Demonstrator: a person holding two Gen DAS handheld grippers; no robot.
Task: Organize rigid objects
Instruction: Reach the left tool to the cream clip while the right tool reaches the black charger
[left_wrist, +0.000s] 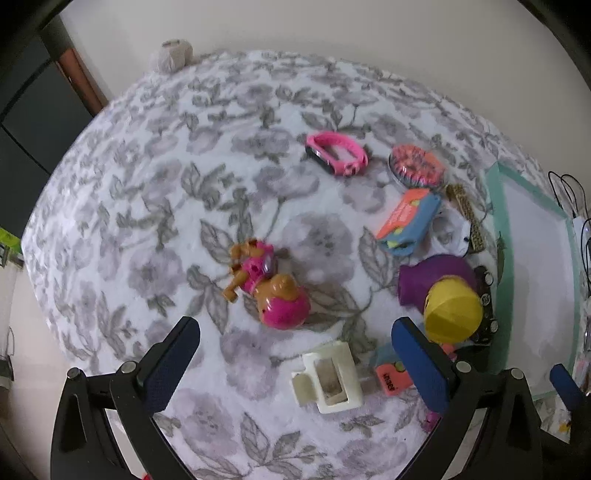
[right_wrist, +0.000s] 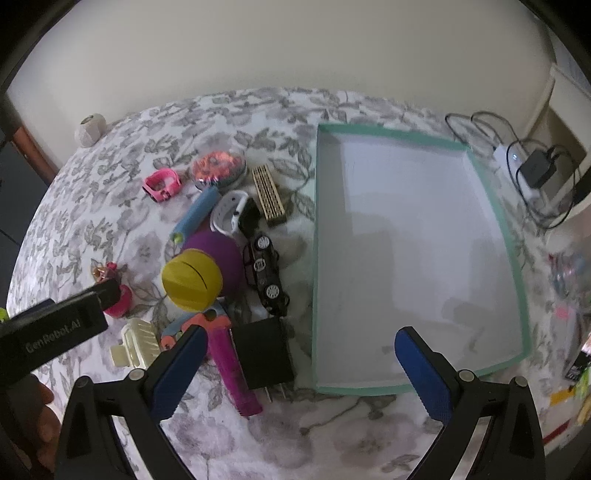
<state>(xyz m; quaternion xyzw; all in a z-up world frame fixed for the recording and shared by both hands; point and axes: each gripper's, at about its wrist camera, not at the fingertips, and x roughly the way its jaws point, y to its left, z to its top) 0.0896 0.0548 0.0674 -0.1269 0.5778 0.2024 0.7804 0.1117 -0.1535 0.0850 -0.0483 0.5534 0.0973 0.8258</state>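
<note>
Overhead, both grippers hang above a flower-patterned grey and white cloth (left_wrist: 155, 206) that covers the surface where the things lie. The left gripper (left_wrist: 295, 360) has its jaws spread wide with nothing between them; it hovers over a white hair claw clip (left_wrist: 328, 380), and a brown and pink toy puppy (left_wrist: 266, 288) lies on its side just beyond. Farther off sits a pink watch (left_wrist: 336, 153), and to its right a round clear case of orange and pink pieces (left_wrist: 415, 166). A blue and orange toy (left_wrist: 408, 221) lies between that case and a purple ball (left_wrist: 432, 278), with a yellow ball (left_wrist: 452, 314) touching the purple one on the near side.

The right gripper (right_wrist: 301, 369) also has its jaws wide and holds nothing. It hangs over the near left corner of a shallow tray with a teal rim (right_wrist: 424, 140) and a white floor, which holds no objects. Just left of the tray a black toy car (right_wrist: 264, 271) rests on its side, wheels showing. A black power adapter (right_wrist: 264, 354) lies nearer, its prongs pointing toward the camera, and a pink tube-shaped object (right_wrist: 234, 369) lies beside it. A gold perforated block (right_wrist: 269, 195) sits farther back, near a white strap-like item (right_wrist: 229, 212). At the right edge, a charger and cables (right_wrist: 535, 173) lie by the wall.
</note>
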